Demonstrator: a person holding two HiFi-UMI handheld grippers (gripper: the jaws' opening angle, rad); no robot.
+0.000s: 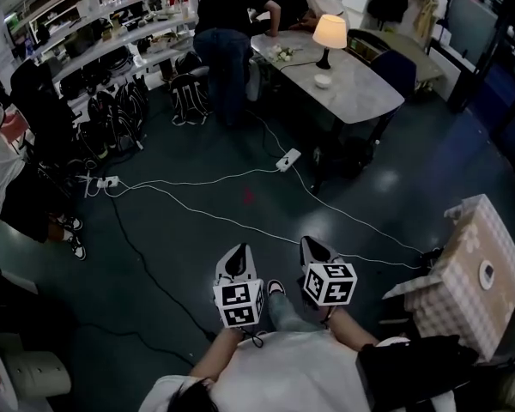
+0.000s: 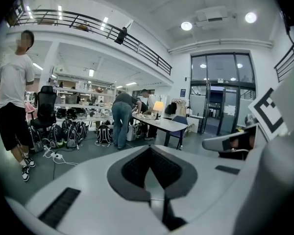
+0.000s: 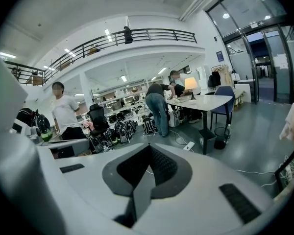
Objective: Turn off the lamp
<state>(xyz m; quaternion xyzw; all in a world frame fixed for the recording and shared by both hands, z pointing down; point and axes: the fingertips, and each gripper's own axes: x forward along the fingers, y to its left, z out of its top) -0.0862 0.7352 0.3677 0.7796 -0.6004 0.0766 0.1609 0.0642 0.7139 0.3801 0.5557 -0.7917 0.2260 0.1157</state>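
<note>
My left tongs (image 1: pixel 238 254) and right tongs (image 1: pixel 314 245), both closed with nothing between them, hover side by side over the dark floor (image 1: pixel 197 221). The lit table lamp with cream shade and dark base (image 1: pixel 330 34) stands well ahead on the pale oval counter (image 1: pixel 365 93), near a small white bowl (image 1: pixel 323 81).

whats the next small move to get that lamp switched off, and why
Probably step forward toward the table, past the power strip on the floor. The lamp glows on that table, well out of reach across the room. The left tool and right tool are both closed and empty, so there's nothing for them to do yet.
</note>
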